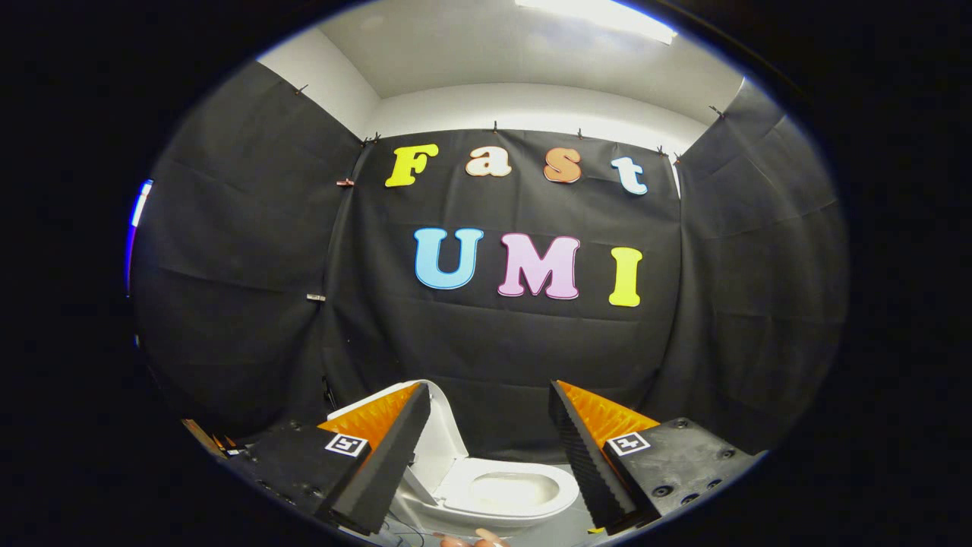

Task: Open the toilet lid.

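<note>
A small white toilet (524,513) stands low down, beyond and below my fingers, in front of the black cloth wall. Its lid (443,444) stands upright, tilted back to the left, and the left finger partly covers it. The seat ring and the bowl (510,491) lie uncovered between the two fingers. My gripper (487,386) is open wide, nothing sits between its fingers, and neither finger touches the toilet.
Black cloth walls close the booth on three sides behind the toilet. A person's fingertips (472,541) show just in front of the toilet base. Thin cables (402,526) lie on the floor by its left side.
</note>
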`<control>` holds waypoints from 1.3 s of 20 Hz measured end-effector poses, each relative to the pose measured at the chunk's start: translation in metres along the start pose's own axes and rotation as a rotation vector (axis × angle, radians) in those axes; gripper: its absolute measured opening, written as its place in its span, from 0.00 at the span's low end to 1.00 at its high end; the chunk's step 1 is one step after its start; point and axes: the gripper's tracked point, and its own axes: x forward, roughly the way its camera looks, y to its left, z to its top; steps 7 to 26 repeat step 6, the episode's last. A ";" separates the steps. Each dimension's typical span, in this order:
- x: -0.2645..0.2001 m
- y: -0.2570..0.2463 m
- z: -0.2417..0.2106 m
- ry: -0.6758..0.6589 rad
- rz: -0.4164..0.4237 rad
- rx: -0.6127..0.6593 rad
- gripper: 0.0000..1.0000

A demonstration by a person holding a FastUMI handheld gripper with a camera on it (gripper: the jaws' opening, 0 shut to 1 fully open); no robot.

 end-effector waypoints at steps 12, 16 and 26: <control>0.000 0.000 0.001 -0.002 -0.001 0.000 0.98; 0.000 0.000 0.001 -0.002 -0.001 0.000 0.98; 0.000 0.000 0.001 -0.002 -0.001 0.000 0.98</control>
